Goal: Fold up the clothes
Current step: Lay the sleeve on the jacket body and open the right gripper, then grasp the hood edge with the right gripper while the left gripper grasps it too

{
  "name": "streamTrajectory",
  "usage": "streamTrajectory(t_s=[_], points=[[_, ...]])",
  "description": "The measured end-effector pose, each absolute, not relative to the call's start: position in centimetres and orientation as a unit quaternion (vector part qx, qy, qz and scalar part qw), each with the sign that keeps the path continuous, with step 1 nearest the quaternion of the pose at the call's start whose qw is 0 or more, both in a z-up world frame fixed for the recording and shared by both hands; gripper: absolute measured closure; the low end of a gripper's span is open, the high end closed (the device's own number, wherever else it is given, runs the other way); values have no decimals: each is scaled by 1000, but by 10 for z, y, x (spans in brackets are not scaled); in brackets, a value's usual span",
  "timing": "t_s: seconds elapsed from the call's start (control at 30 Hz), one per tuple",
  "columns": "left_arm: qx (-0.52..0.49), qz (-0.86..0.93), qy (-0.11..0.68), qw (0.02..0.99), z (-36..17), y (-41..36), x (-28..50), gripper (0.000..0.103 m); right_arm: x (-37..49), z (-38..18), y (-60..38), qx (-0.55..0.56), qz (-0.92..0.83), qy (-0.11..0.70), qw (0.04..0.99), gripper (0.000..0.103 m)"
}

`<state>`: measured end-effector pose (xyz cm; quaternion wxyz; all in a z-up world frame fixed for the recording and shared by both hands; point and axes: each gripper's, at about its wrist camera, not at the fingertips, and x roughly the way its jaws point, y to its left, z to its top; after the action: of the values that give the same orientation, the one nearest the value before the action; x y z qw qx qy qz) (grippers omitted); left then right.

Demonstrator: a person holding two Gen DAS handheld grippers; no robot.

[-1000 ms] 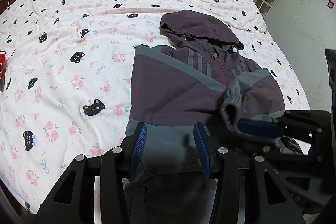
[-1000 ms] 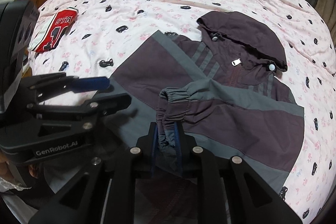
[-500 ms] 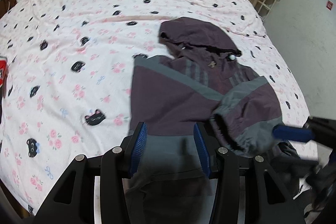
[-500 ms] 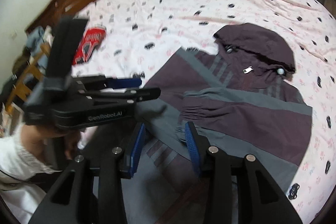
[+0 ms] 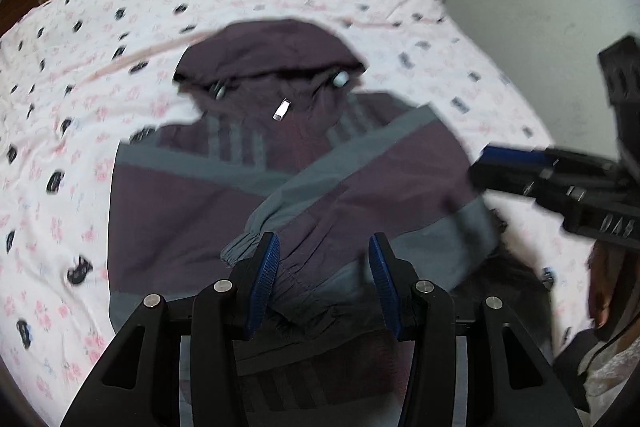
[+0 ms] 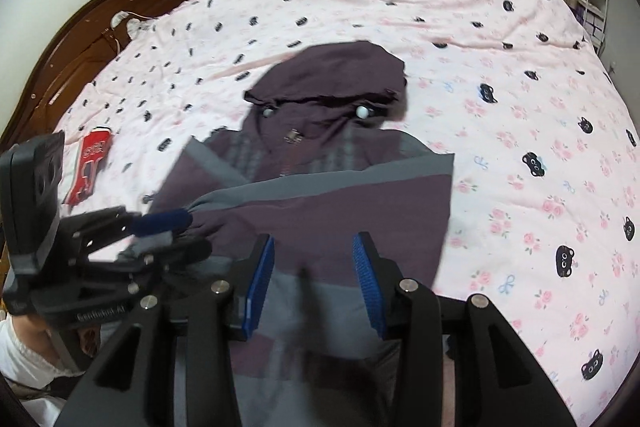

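- Both sleeves are now laid across the jacket (image 5: 280,195) on the bed (image 6: 520,75); the right cuff has been released.
- Left gripper (image 5: 324,275) and right gripper (image 6: 314,273) fingers are held apart, empty; the bottom fold is judged next.

A purple-and-grey hooded jacket (image 5: 280,183) lies front-up on the bed, one sleeve (image 5: 344,199) folded across its chest.

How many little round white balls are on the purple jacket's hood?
2. One small round white toggle ball sits at the right end of the hood opening of the purple-and-grey hooded jacket, the other at the left end. None seem hidden.
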<state>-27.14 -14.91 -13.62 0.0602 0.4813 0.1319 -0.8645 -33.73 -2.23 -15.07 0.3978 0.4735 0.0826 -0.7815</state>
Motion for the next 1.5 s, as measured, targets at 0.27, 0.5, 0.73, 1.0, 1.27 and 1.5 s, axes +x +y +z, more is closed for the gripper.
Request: streamTrajectory(t_s=[0.27, 0.5, 0.73, 1.0, 1.27, 1.5], points=[[495, -852, 146, 89, -168, -161, -251, 45, -364, -175, -36, 491, -775, 101, 384, 60], [492, -854, 136, 96, -175, -157, -246, 45, -381, -203, -49, 510, -772, 118, 360, 60], [489, -857, 135, 87, -166, -160, -245, 45, -382, -226, -59, 527, -758, 145, 356, 60], [465, -875, 119, 65, -106, -191, -244, 45, -386, -168, -49, 503, -751, 91, 418, 58], [475, -875, 78, 50, -89, -251, -292, 45, -432, -145, -56, 517, -732, 62, 440, 53], [492, -867, 59, 52, -109, -294, -348, 45, -477, -155, -75, 538, -719, 53, 437, 53]])
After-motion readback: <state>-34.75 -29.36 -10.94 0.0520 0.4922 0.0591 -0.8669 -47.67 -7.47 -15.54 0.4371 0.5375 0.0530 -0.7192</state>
